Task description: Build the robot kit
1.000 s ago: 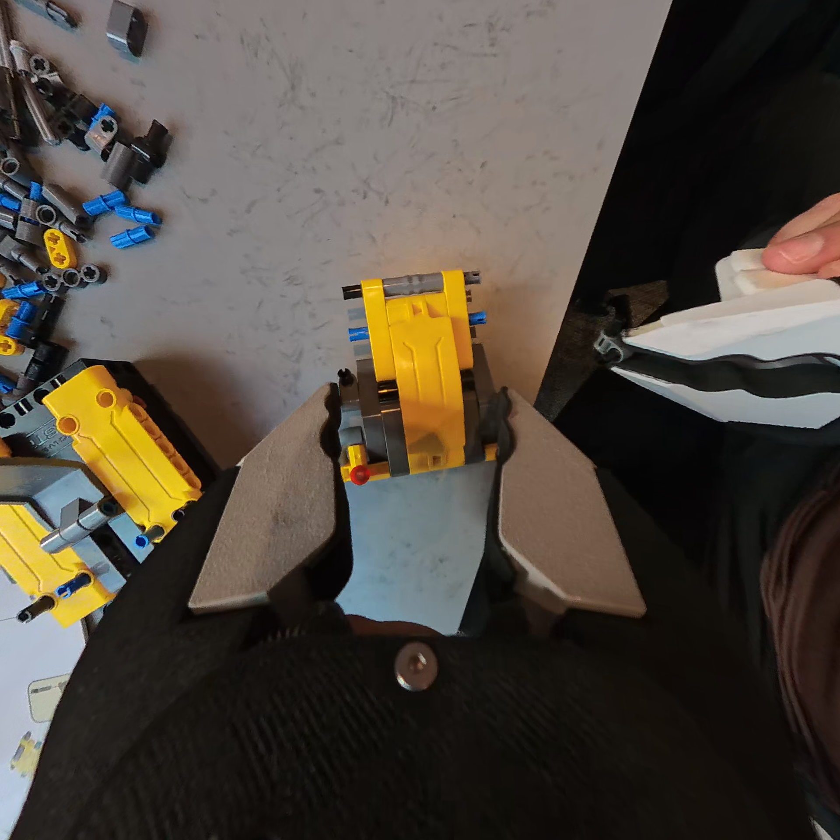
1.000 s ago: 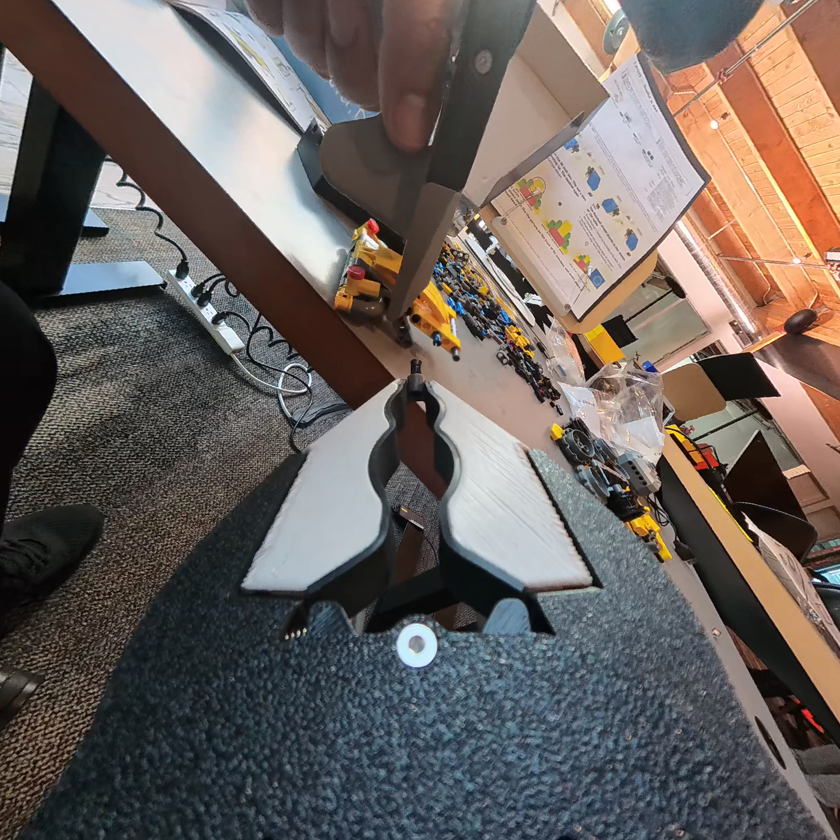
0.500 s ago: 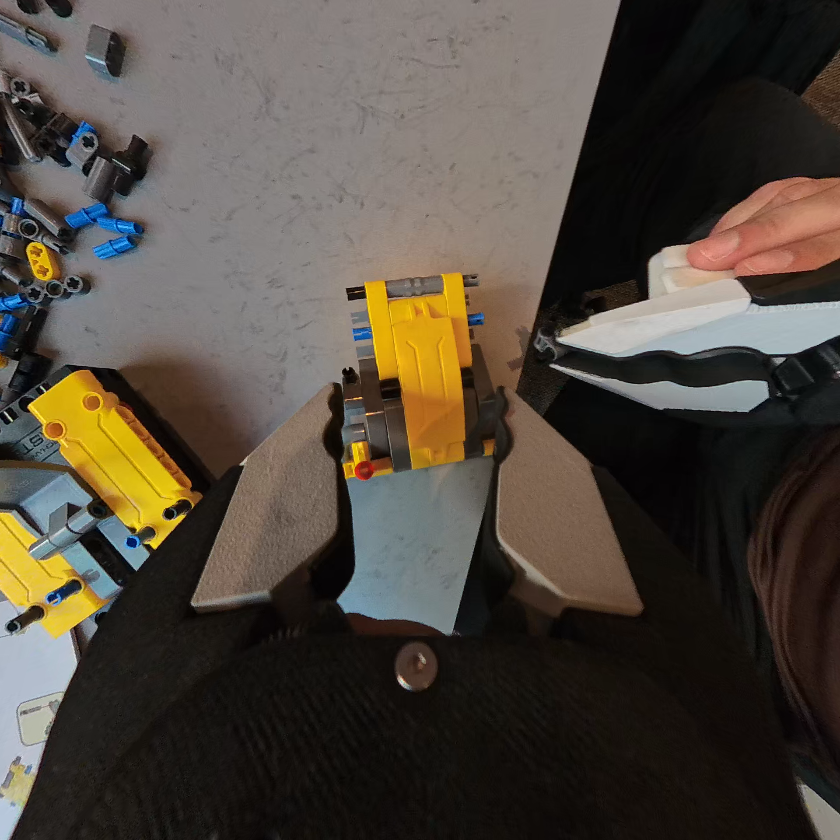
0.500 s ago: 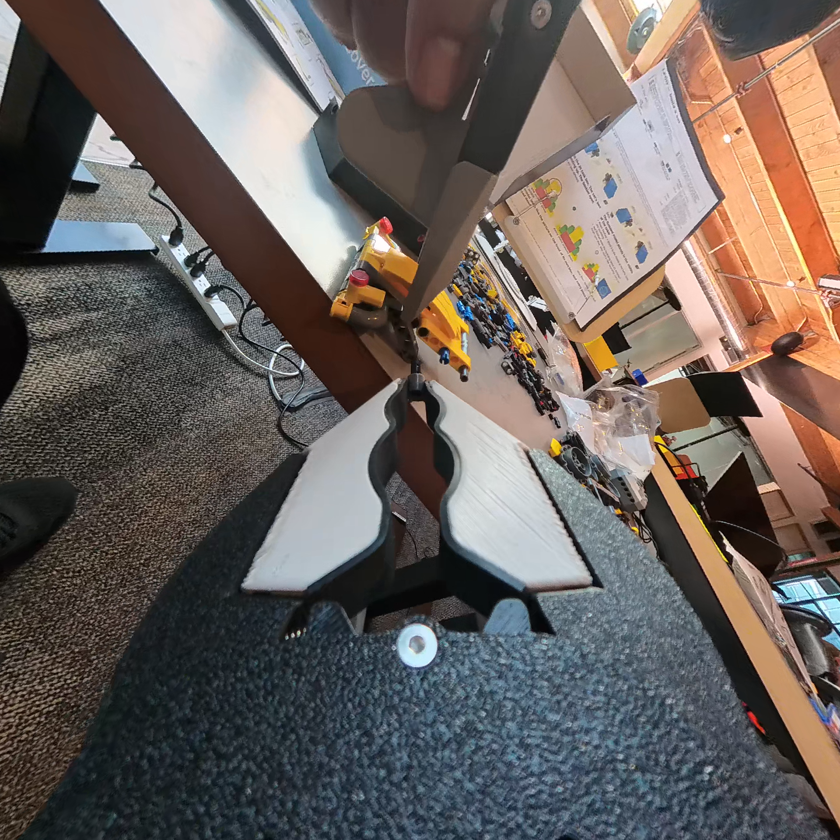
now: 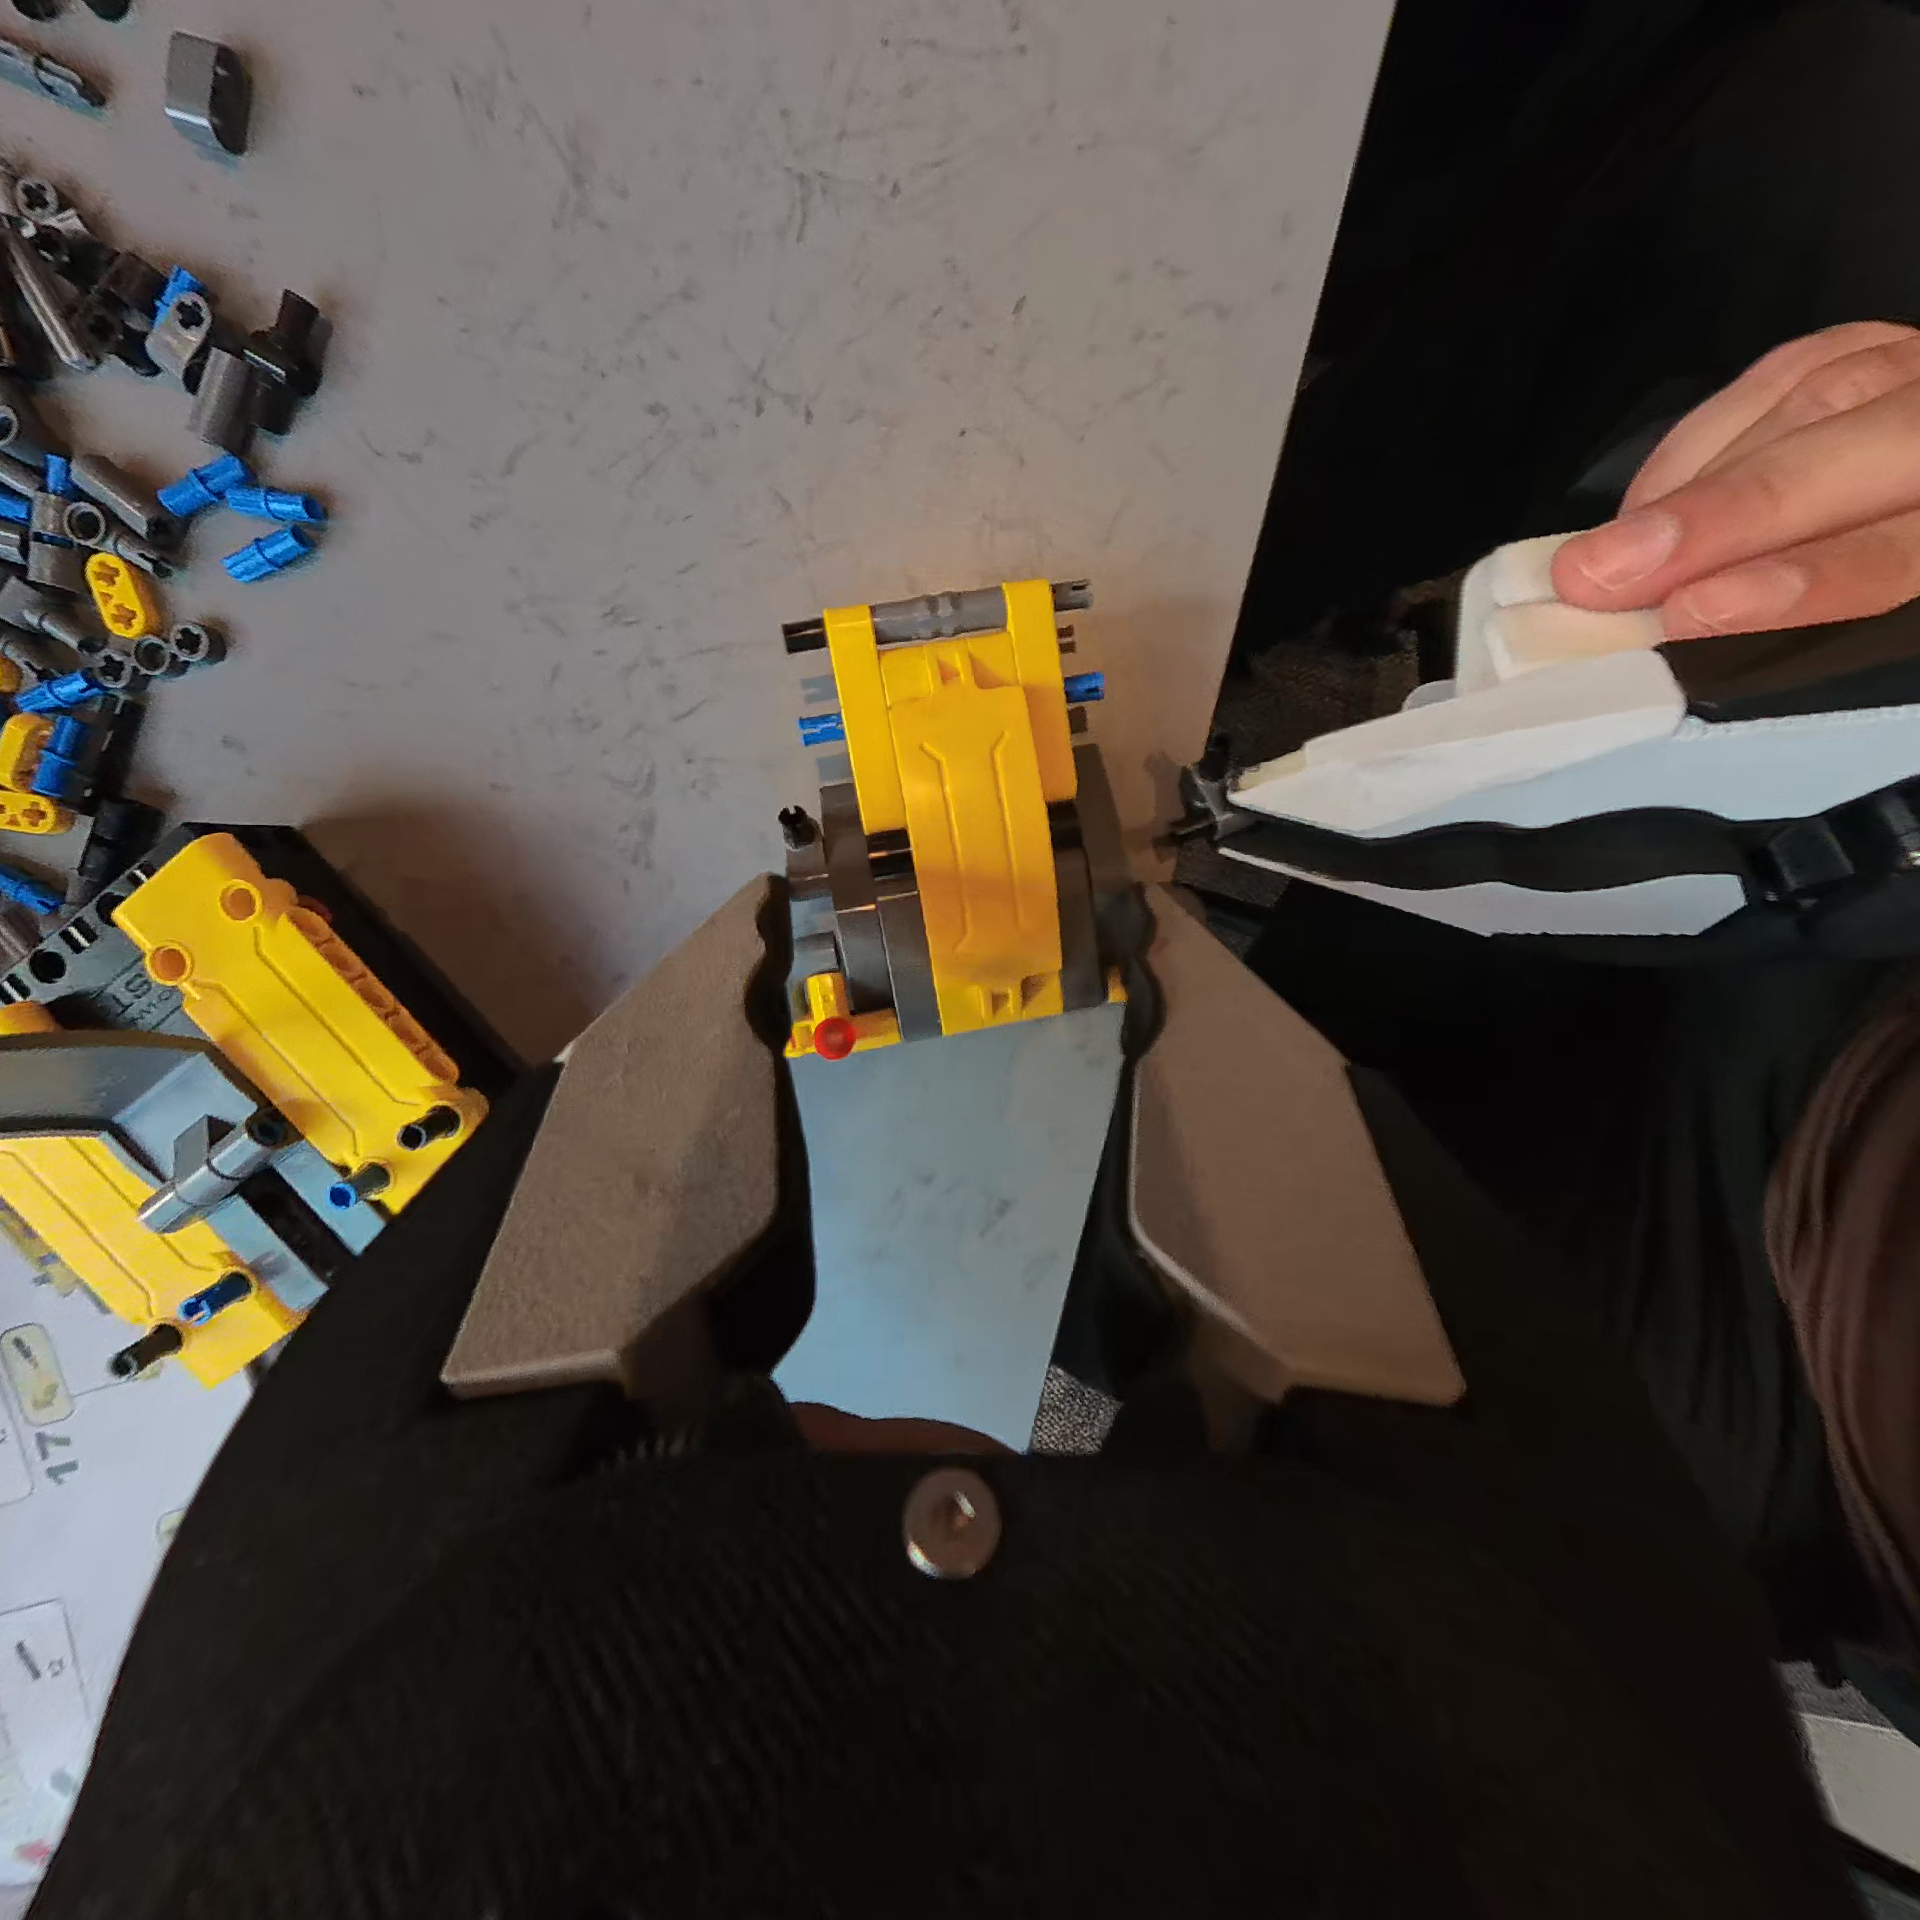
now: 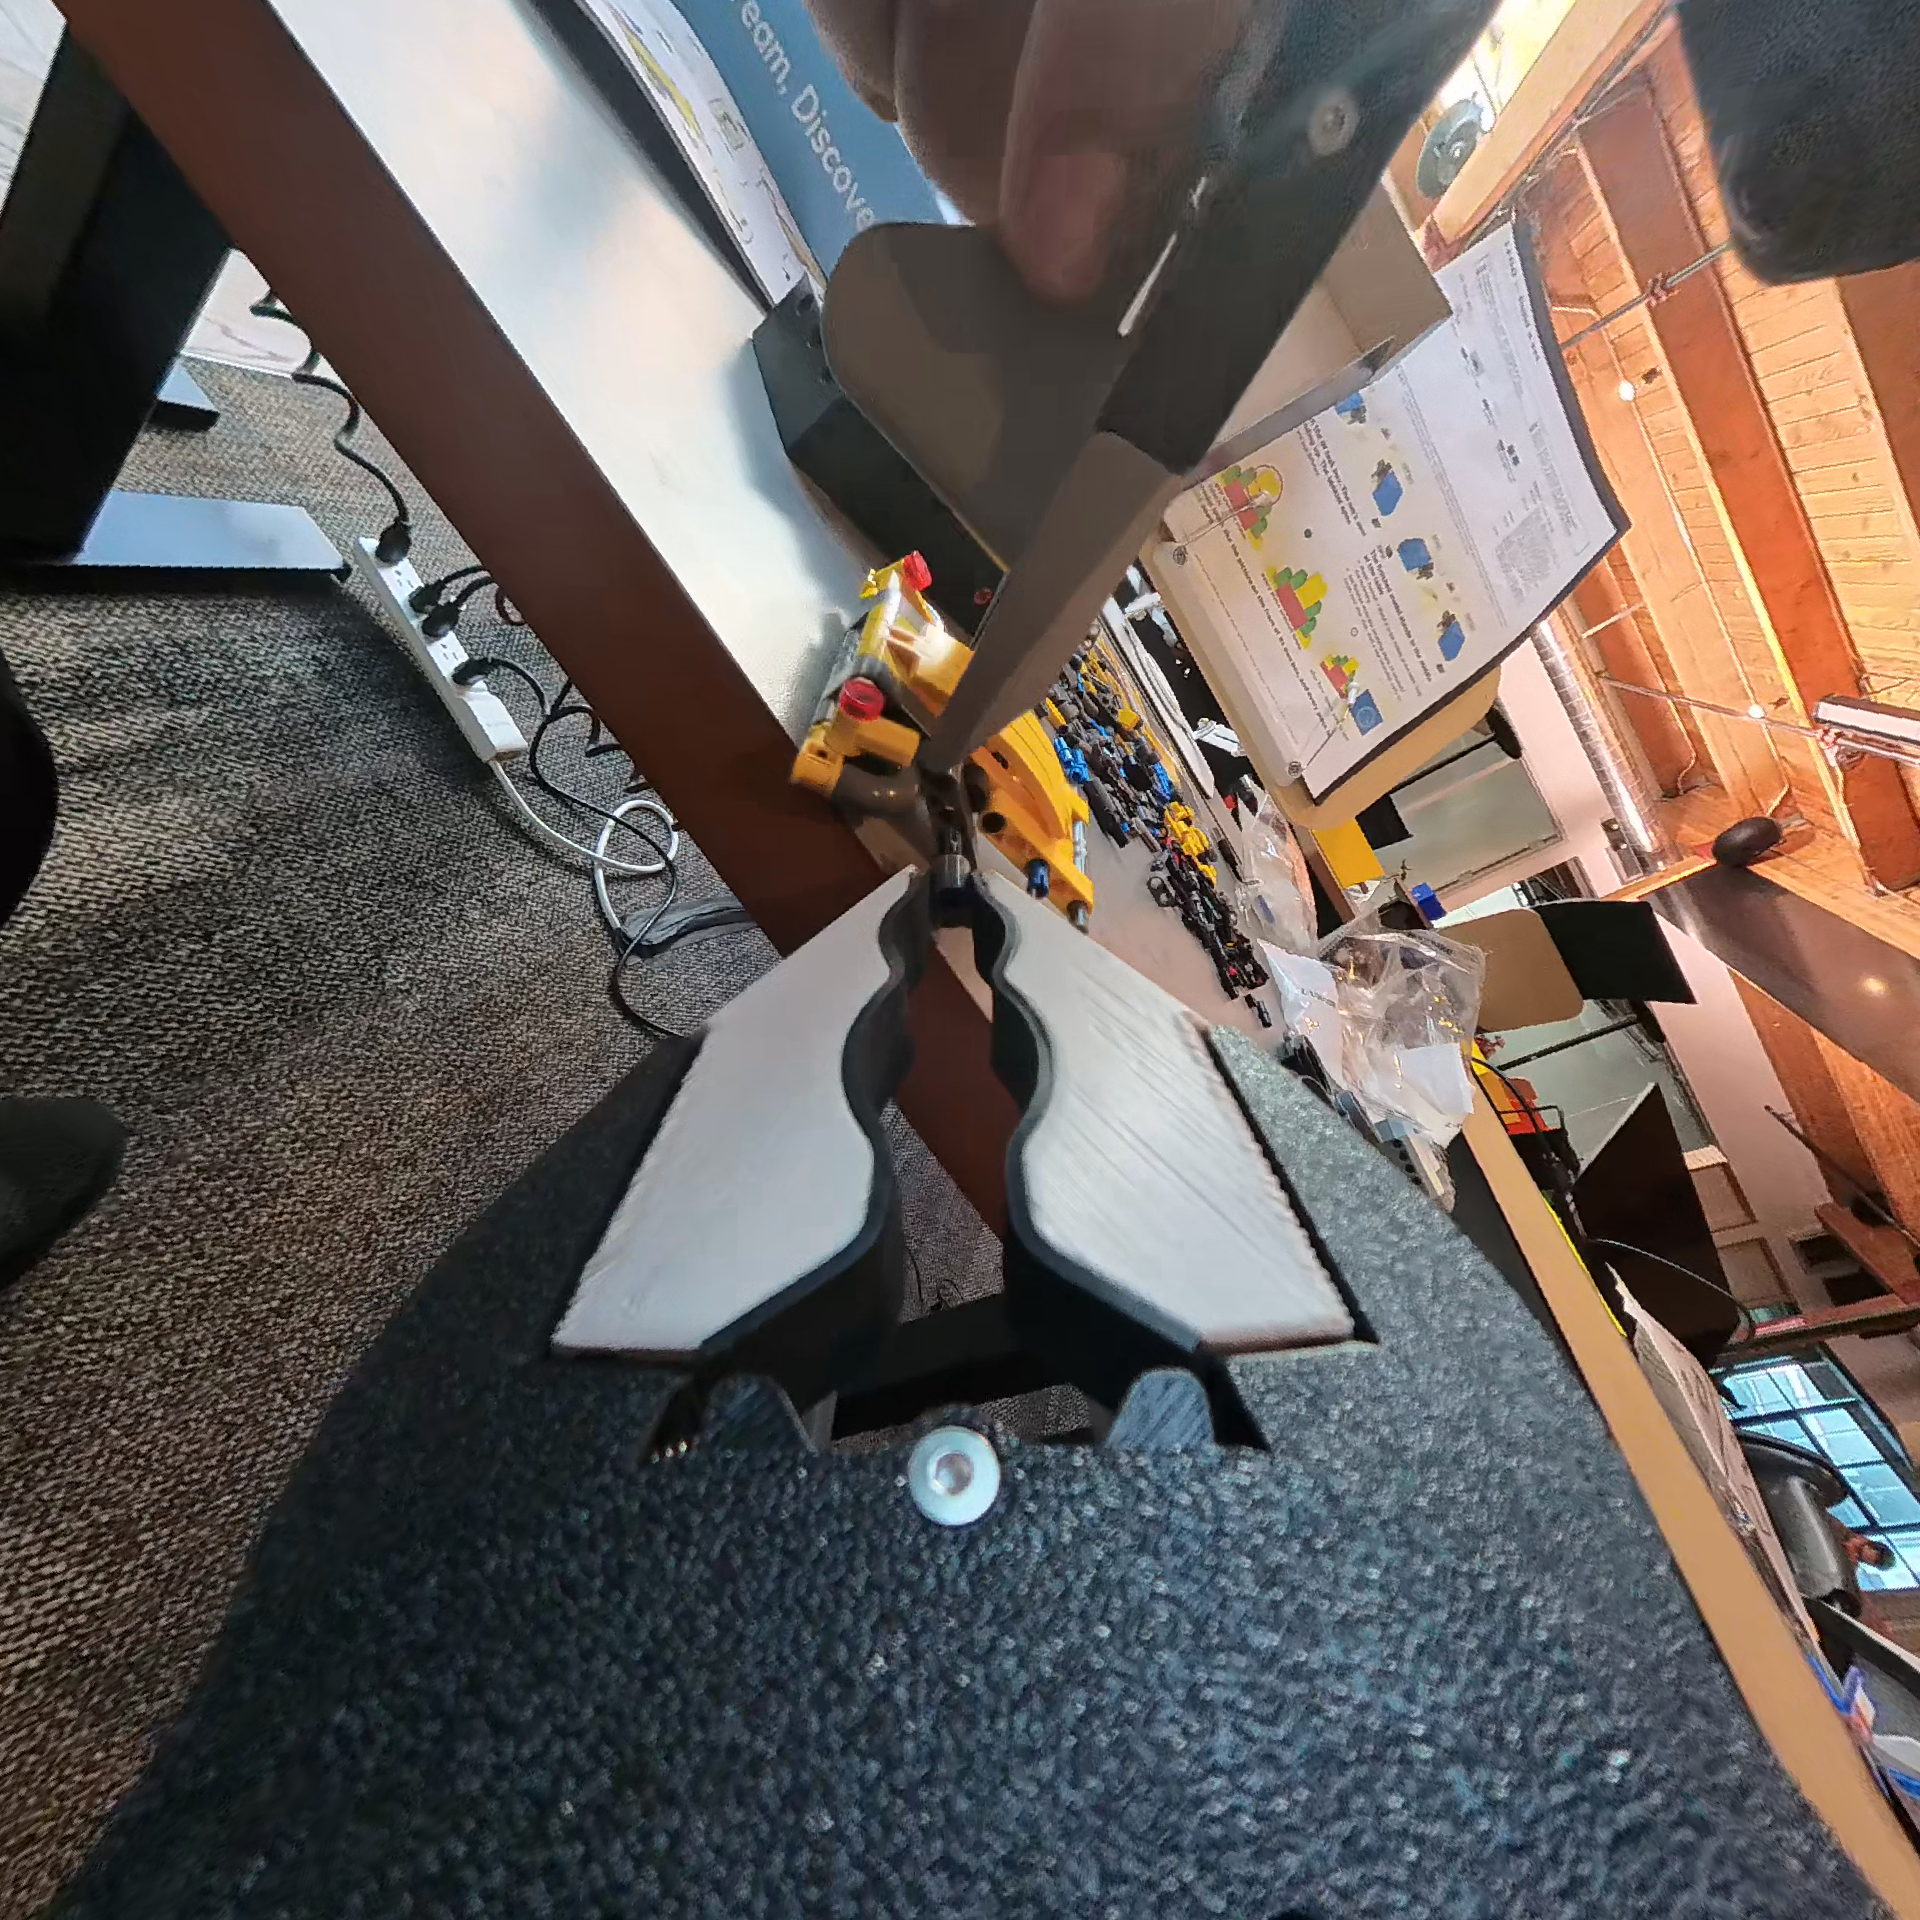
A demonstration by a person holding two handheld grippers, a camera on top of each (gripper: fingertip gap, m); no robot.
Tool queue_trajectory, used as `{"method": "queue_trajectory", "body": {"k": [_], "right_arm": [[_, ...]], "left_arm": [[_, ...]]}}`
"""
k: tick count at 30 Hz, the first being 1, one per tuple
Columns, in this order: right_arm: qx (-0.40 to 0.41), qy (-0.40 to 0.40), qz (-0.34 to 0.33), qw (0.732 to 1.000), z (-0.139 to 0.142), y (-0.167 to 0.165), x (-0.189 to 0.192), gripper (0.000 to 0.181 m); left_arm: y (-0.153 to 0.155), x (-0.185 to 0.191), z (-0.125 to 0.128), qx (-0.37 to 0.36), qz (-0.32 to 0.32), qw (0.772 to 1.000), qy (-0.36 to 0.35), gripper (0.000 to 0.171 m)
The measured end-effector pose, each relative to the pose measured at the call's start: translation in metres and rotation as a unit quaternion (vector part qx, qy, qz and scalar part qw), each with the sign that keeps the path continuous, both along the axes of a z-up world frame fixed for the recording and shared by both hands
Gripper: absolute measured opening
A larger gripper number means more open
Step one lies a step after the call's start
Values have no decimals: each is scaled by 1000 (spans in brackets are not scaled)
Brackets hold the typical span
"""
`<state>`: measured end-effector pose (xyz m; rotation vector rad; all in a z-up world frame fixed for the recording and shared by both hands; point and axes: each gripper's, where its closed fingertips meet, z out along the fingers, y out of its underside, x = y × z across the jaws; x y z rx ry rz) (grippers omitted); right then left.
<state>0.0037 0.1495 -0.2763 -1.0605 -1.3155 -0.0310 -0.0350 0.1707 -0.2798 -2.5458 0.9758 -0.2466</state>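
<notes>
The left gripper (image 5: 951, 935) is clamped on a yellow and grey brick model (image 5: 951, 821) at the edge of the grey table (image 5: 831, 312). The right gripper (image 6: 948, 894) pinches a small black pin (image 6: 948, 868) at its tips, just beside that model. Loose blue and grey pieces (image 5: 94, 499) and a larger yellow assembly (image 5: 218, 1091) lie to the left.

L cam top-down; R cam table-edge.

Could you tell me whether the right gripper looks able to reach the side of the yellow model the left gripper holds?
Probably yes: the right gripper, shut on a small black pin, sits beside the yellow model, nothing between.
</notes>
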Motion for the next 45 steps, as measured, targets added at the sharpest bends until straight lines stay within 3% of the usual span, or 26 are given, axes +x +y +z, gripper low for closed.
{"method": "queue_trajectory", "body": {"k": [21, 28, 34, 38, 45], "right_arm": [[-3, -5, -25, 1000, -3, 2, 6, 3], [-11, -8, -21, 1000, -4, -2, 3, 3], [-15, -2, -36, 999, -5, -2, 5, 3], [-8, 0, -44, 999, -2, -1, 7, 3], [3, 8, -41, 999, -2, -2, 6, 3]], "left_arm": [[0, 12, 0, -22, 8, 999, -30, 66], [-3, 15, -3, -20, -12, 1000, -14, 64], [-6, 15, -4, -47, -75, 996, 5, 65], [-6, 16, -6, -71, -78, 994, -10, 65], [-6, 17, -8, -41, -70, 997, 1, 66]]}}
